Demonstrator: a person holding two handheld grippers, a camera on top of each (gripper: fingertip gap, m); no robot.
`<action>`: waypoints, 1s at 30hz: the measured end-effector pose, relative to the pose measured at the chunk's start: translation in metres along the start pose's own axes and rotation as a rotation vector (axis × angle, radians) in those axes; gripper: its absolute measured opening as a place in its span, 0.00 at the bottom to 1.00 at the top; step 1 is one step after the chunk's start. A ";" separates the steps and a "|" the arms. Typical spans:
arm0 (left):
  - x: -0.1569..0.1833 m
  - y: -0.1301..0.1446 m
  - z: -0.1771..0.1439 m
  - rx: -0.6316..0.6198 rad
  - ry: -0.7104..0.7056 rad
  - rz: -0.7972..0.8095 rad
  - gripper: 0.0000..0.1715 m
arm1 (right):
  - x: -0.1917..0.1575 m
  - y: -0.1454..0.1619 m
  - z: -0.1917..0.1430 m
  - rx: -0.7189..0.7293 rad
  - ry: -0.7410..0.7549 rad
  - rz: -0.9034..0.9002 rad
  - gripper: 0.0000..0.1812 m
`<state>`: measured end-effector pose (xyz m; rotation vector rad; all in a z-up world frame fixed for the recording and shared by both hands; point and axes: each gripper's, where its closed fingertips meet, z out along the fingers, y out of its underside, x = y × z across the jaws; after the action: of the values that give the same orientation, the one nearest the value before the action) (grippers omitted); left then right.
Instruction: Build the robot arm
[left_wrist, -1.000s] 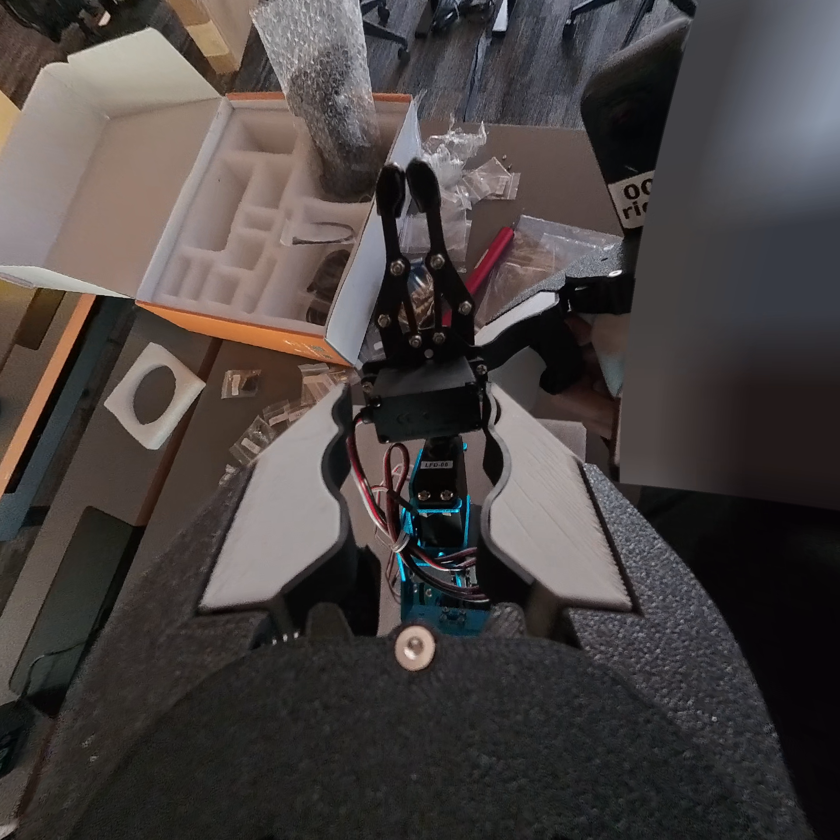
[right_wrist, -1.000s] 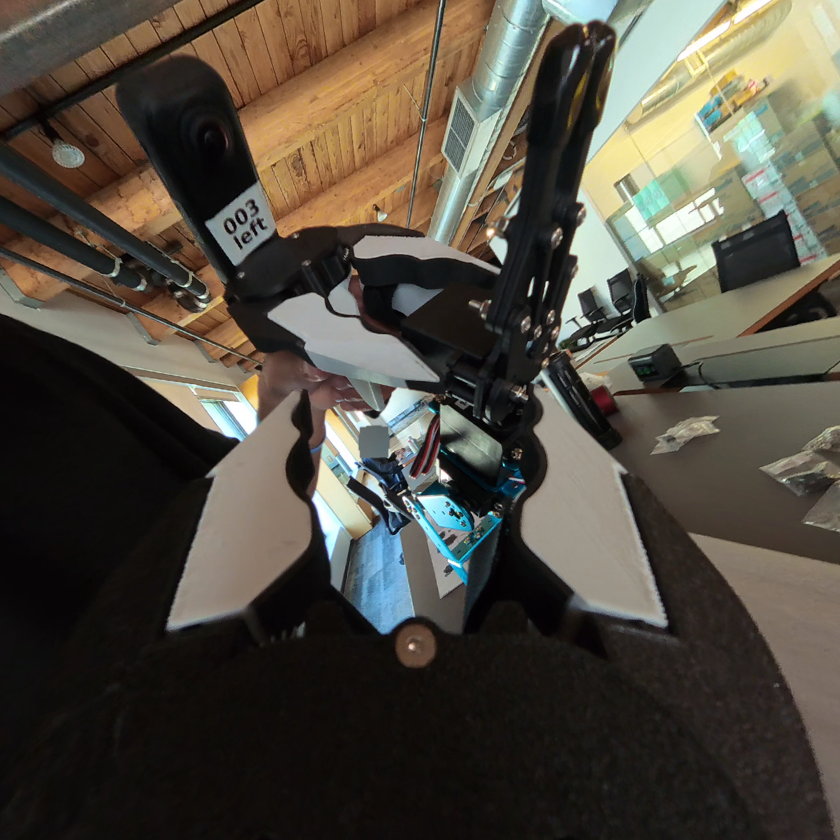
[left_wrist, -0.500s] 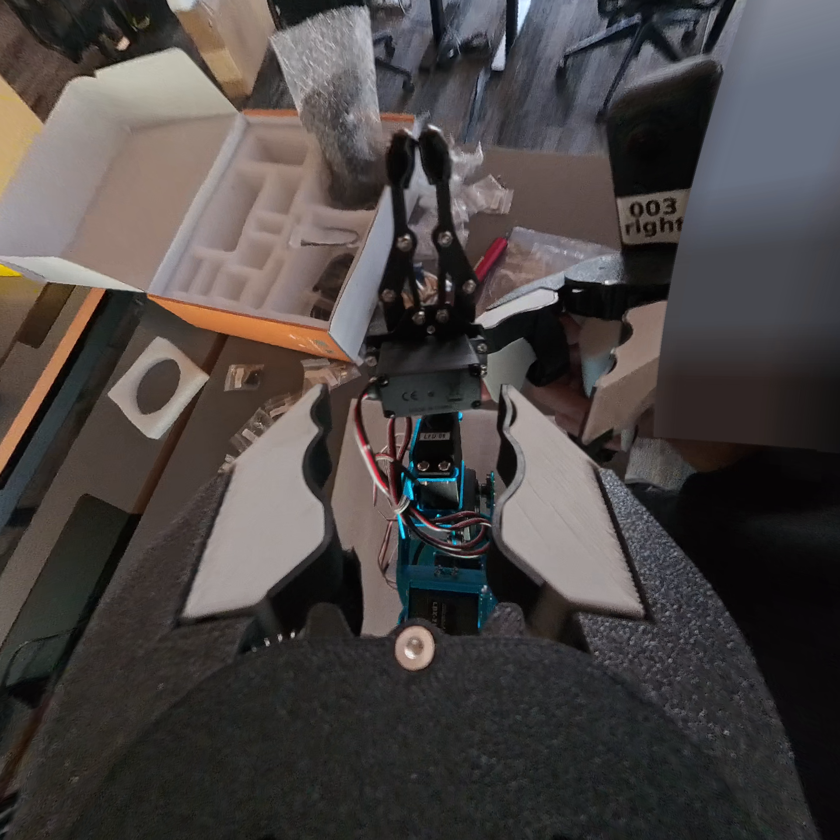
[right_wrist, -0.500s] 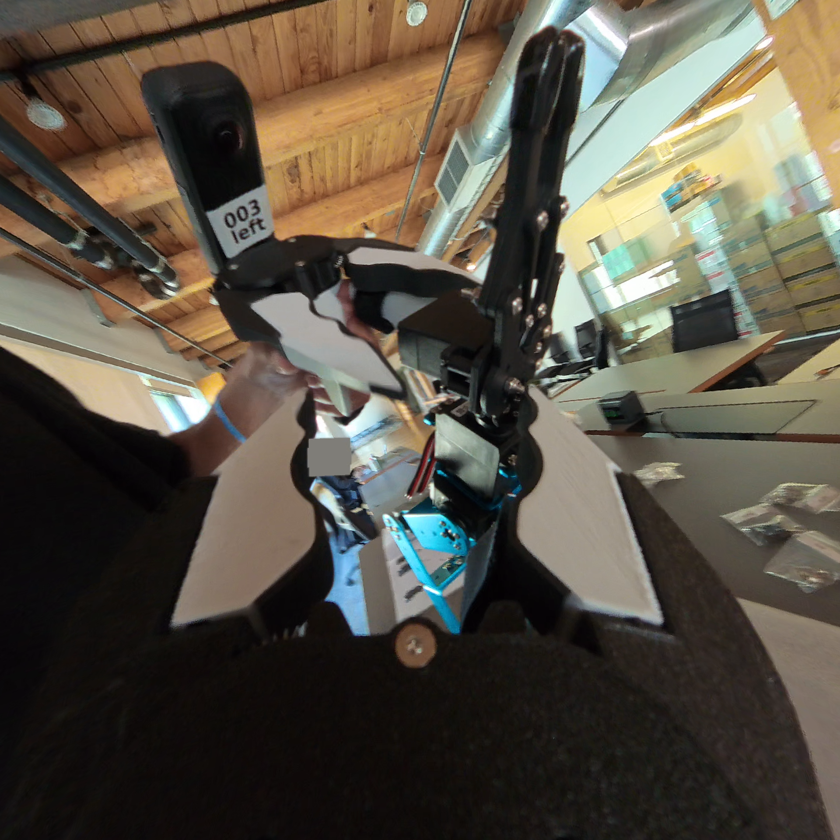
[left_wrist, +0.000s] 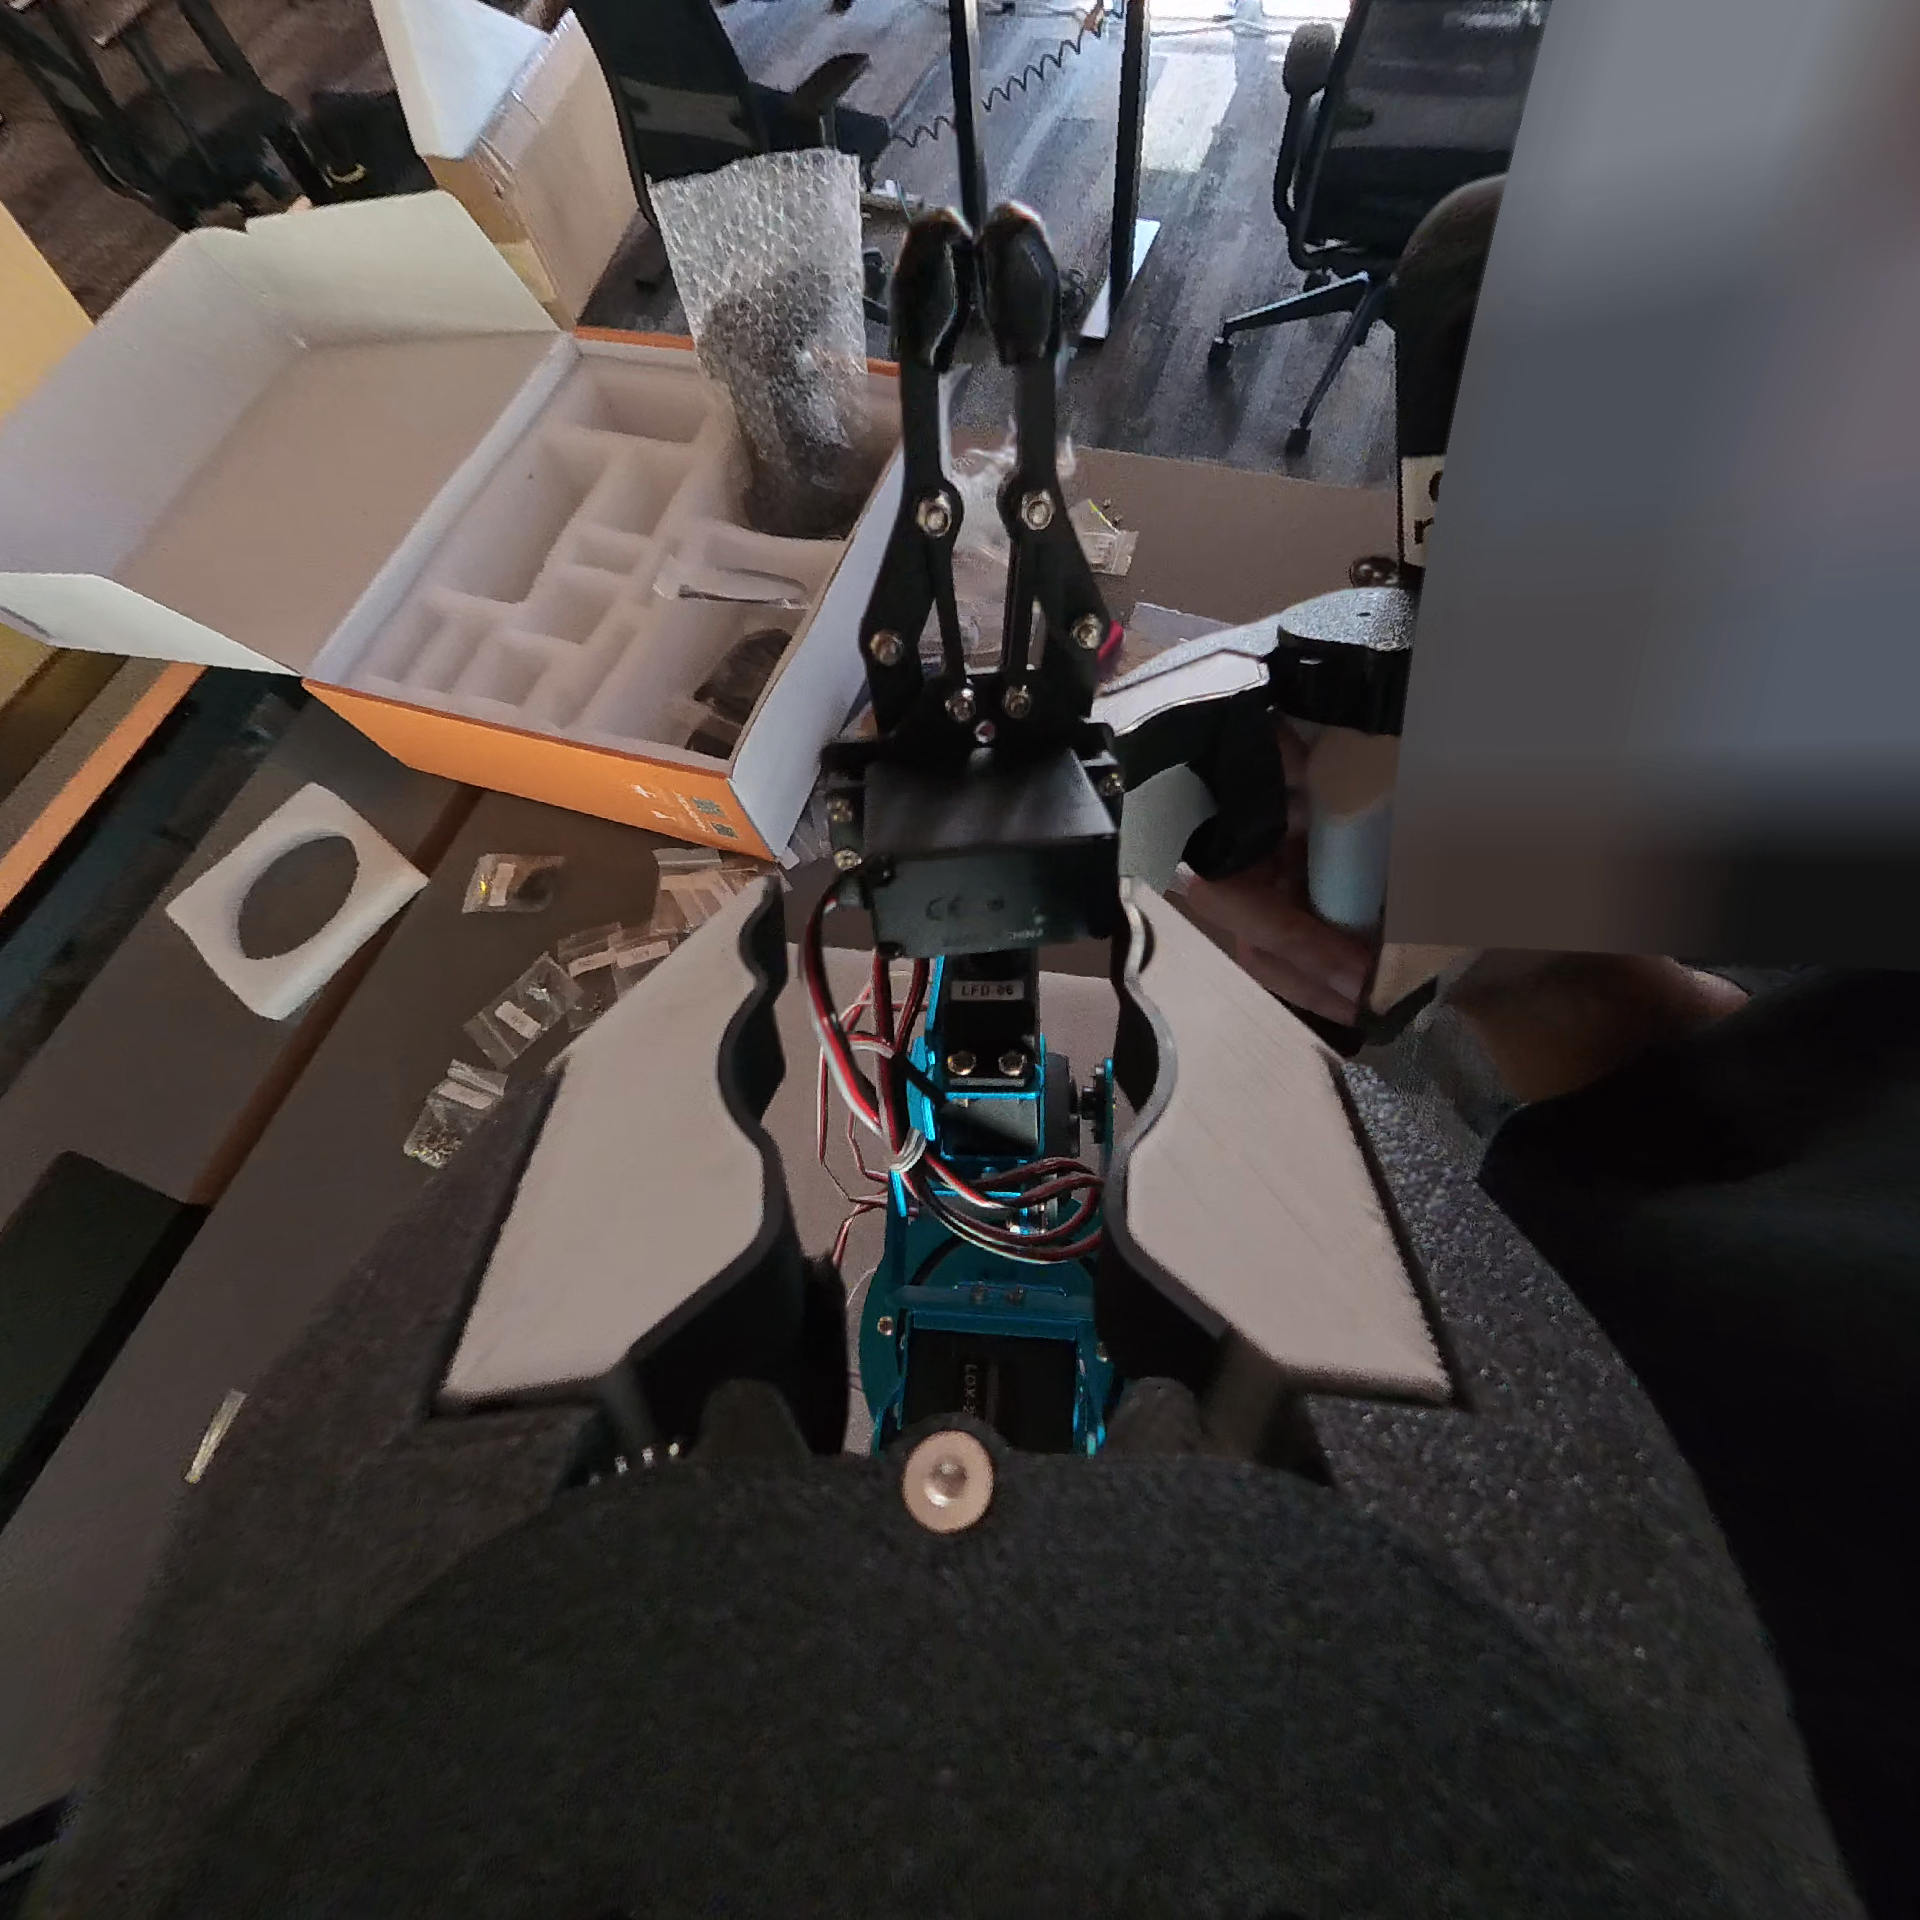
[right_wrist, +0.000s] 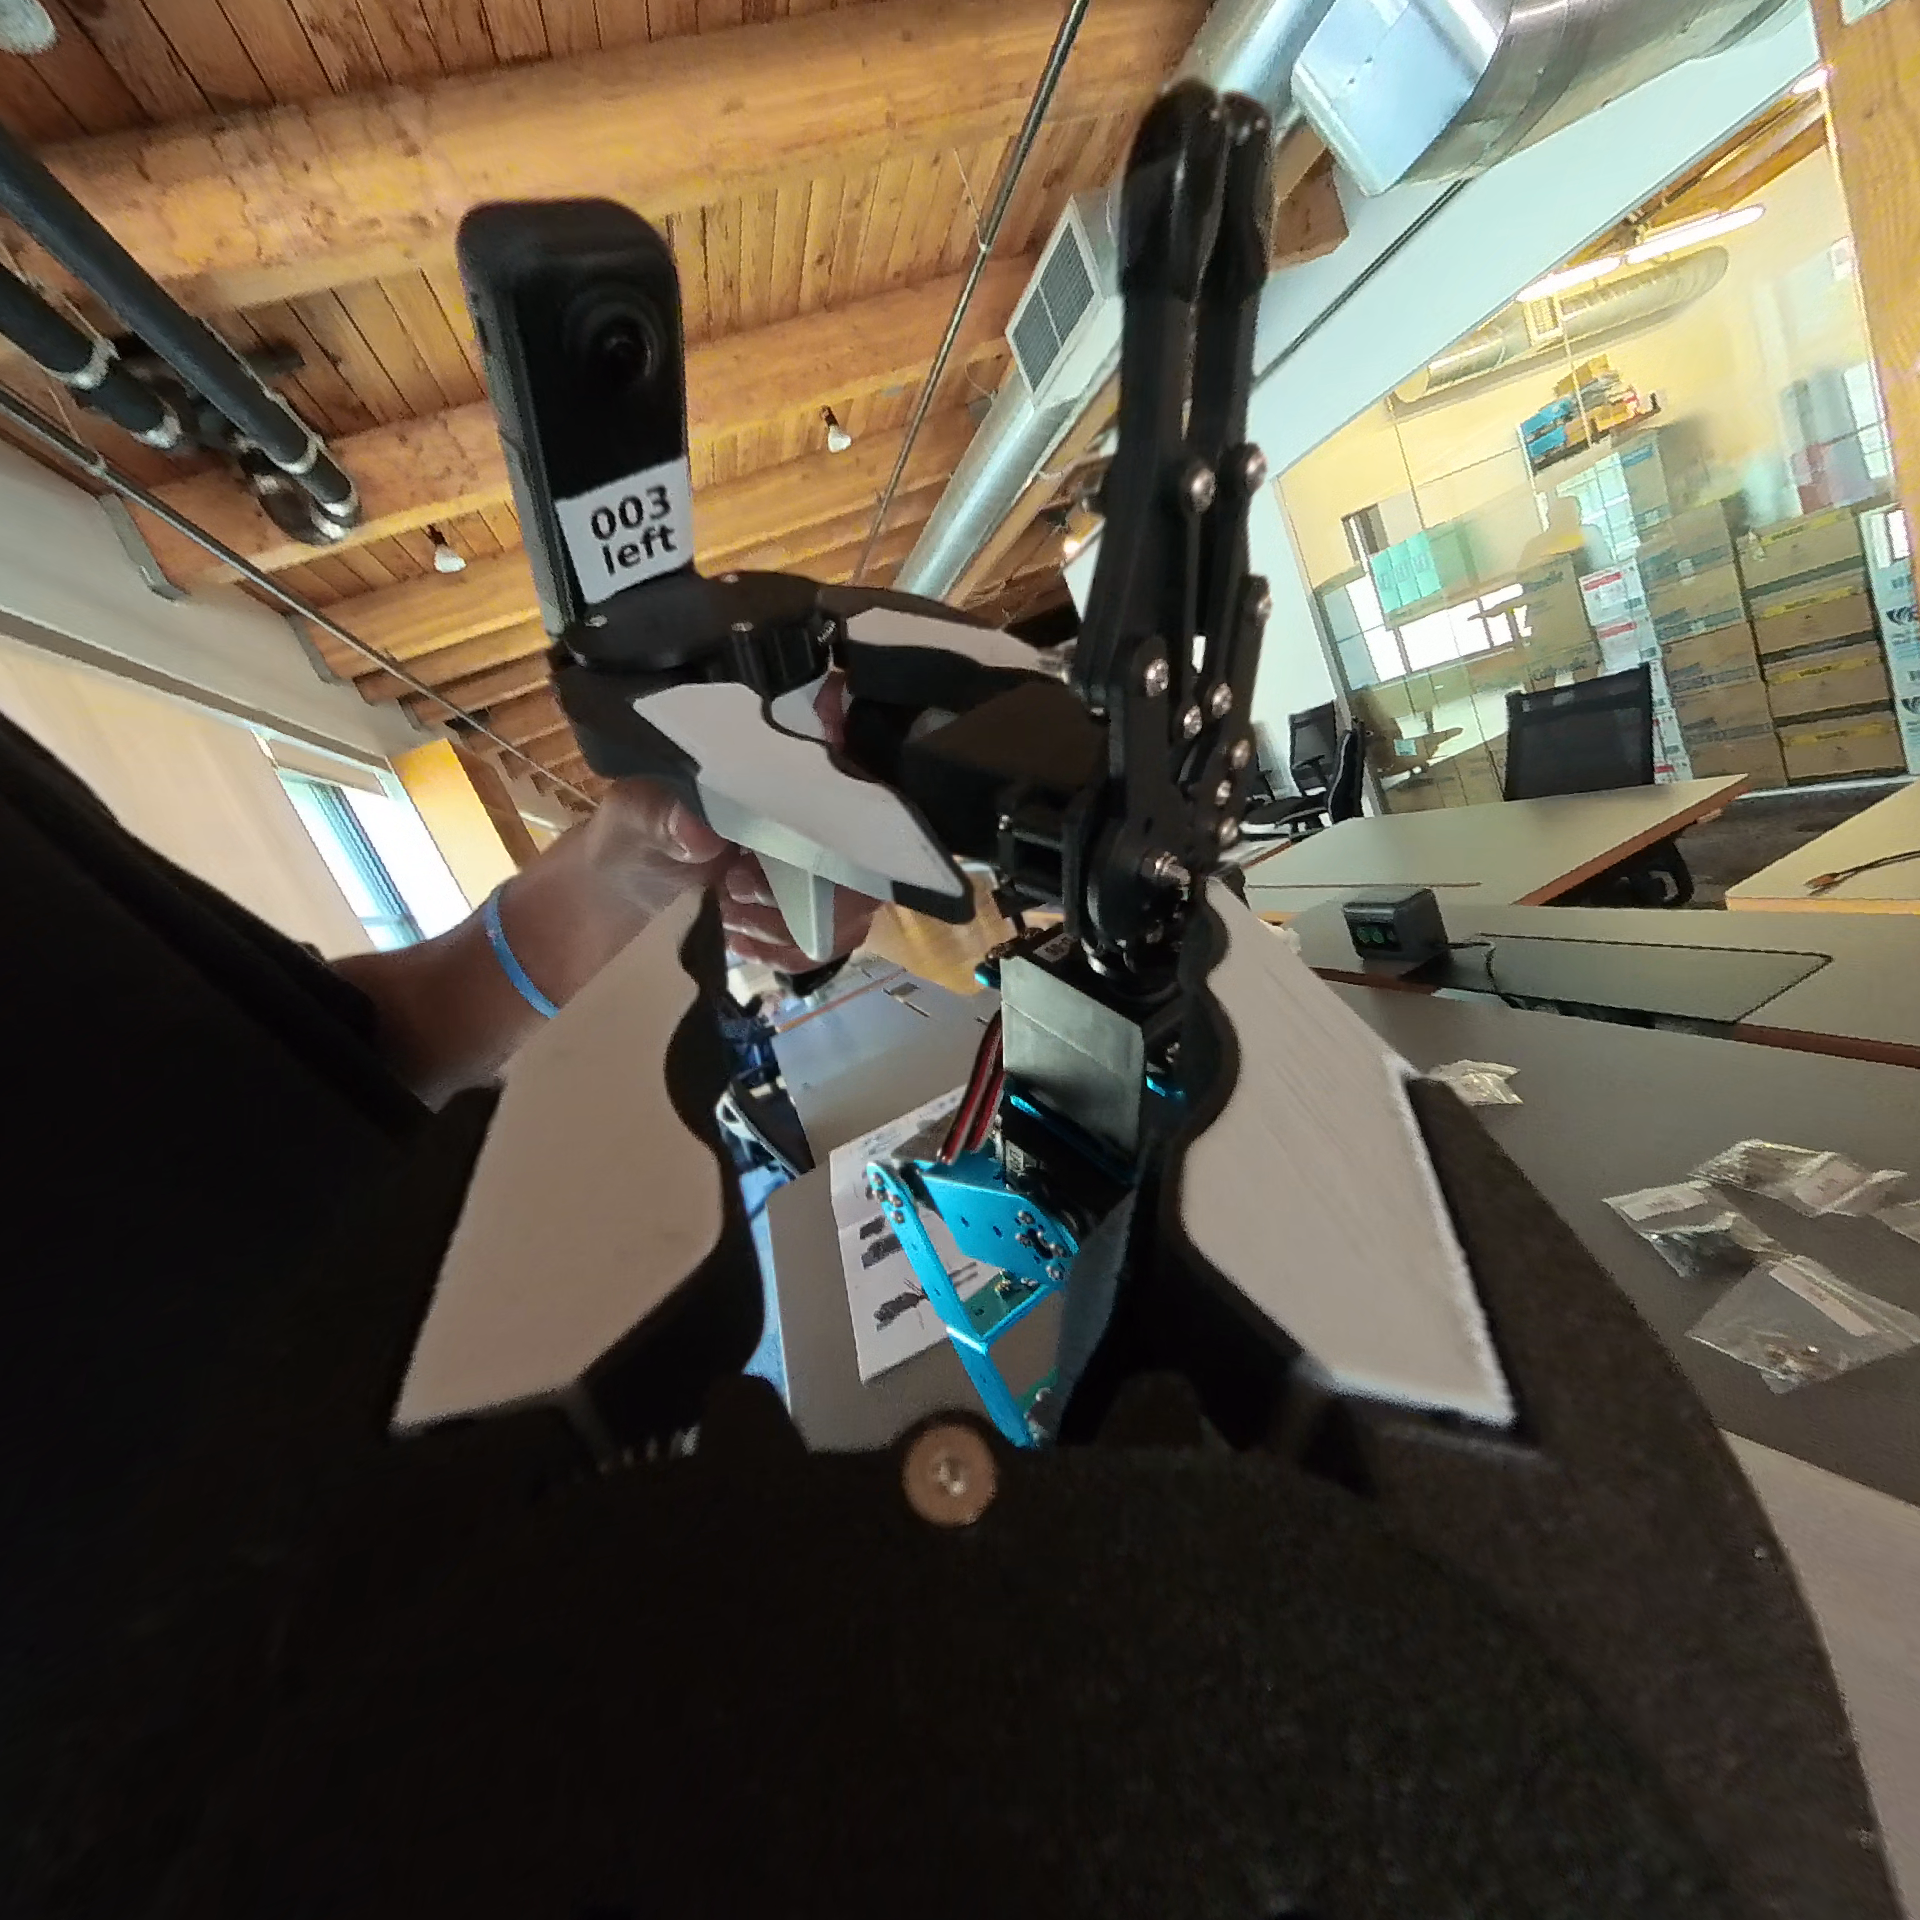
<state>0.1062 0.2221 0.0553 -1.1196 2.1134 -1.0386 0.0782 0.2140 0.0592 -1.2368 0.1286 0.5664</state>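
A small robot arm (left_wrist: 987, 831) with blue brackets, black servos and a shut black claw (left_wrist: 977, 281) stands upright on the dark table (left_wrist: 260, 1091). My left gripper (left_wrist: 945, 904) is closed on the arm's black servo just below the claw. The right wrist view shows its white fingers (right_wrist: 790, 790) on either side of that servo. My right gripper (right_wrist: 951, 925) is open around the arm (right_wrist: 1164, 727) lower down. The arm rests against its right finger (right_wrist: 1299, 1143), and the left finger stands apart from it. The right gripper's finger (left_wrist: 1184, 675) shows behind the servo.
An open orange-and-white box (left_wrist: 468, 582) with a foam insert and a bubble-wrapped item (left_wrist: 779, 343) lies at the far left. A foam square (left_wrist: 296, 904) and small parts bags (left_wrist: 520, 1018) lie nearby. More bags (right_wrist: 1766, 1247) and a leaflet (right_wrist: 894, 1278) lie around the arm. Office chairs (left_wrist: 1351, 260) stand beyond the table.
Both views have tilted upward, so the box sits lower in frame and the arm looks more upright. My left fingers widened half a second ago and have narrowed again around the servo.
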 end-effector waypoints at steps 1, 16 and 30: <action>0.000 0.000 -0.001 0.009 -0.005 0.000 0.35 | -0.001 0.001 0.001 -0.015 0.005 -0.012 0.48; 0.002 0.007 -0.011 0.165 -0.016 -0.046 0.30 | -0.001 0.002 0.003 -0.063 -0.057 -0.007 0.41; 0.001 0.006 -0.009 0.165 0.007 -0.043 0.30 | 0.002 0.004 0.002 -0.019 -0.072 -0.001 0.40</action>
<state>0.0962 0.2267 0.0549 -1.0864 1.9761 -1.2153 0.0772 0.2174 0.0560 -1.2332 0.0622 0.6119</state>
